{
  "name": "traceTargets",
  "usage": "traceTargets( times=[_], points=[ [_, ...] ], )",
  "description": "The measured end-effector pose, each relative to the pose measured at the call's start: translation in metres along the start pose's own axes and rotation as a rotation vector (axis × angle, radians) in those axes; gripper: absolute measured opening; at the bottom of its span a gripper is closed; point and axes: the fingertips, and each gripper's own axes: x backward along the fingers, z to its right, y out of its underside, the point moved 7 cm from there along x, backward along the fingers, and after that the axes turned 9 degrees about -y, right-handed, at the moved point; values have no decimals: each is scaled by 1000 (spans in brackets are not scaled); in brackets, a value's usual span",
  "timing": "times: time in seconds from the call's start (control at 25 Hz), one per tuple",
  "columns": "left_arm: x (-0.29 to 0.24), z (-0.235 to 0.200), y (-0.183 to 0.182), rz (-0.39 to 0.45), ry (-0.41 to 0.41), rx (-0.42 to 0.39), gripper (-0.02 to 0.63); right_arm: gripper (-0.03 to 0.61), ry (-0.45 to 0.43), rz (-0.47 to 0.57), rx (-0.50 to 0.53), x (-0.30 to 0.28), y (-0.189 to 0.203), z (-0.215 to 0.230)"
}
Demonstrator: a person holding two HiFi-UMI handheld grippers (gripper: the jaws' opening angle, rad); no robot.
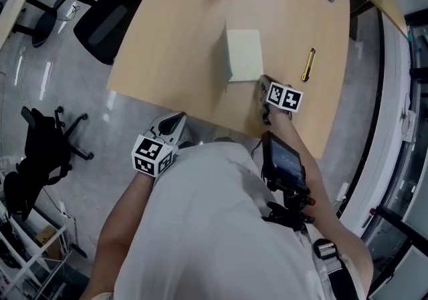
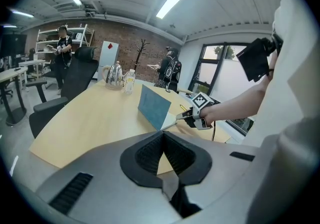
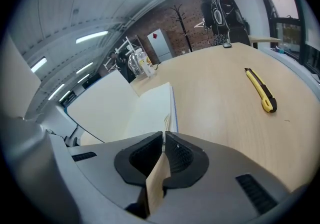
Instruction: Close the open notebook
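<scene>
The notebook lies mid-desk, its cover upright. The clenched right tool touches its near edge. The left tool, clenched and empty, hangs beyond the desk's edge.

Table matt pale wood; notebook pages matt paper; floor glossy, smooth grey.

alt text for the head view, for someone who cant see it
Seen from above, a person holds the right tool at the near right corner of an open notebook on a wooden table, its left cover standing upright. The left tool is held just off the table's near edge; a yellow knife lies on the table's right.
</scene>
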Motion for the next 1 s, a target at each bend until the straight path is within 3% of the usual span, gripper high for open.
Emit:
traceTargets(
  times=[0.16,0.36,0.52,0.72,0.84,1.0],
  points=[
    [2,2,4,-9,3,-8,5,23,34,-43,10,-3,10,8],
    [-1,6,4,-12,29,-19,5,25,130,62,66,21,7,11],
    [-6,10,3,-11,58,-28,5,26,148,212,295,52,-22,-17],
    [-8,11,2,-6,76,-29,5,37,-1,327,641,65,-60,-92],
    [-8,8,3,-4,68,-25,5,38,-73,208,784,41,-55,-118],
    [-6,4,1,3,52,-16,5,40,9,2,831,10,-34,-103]
  ],
)
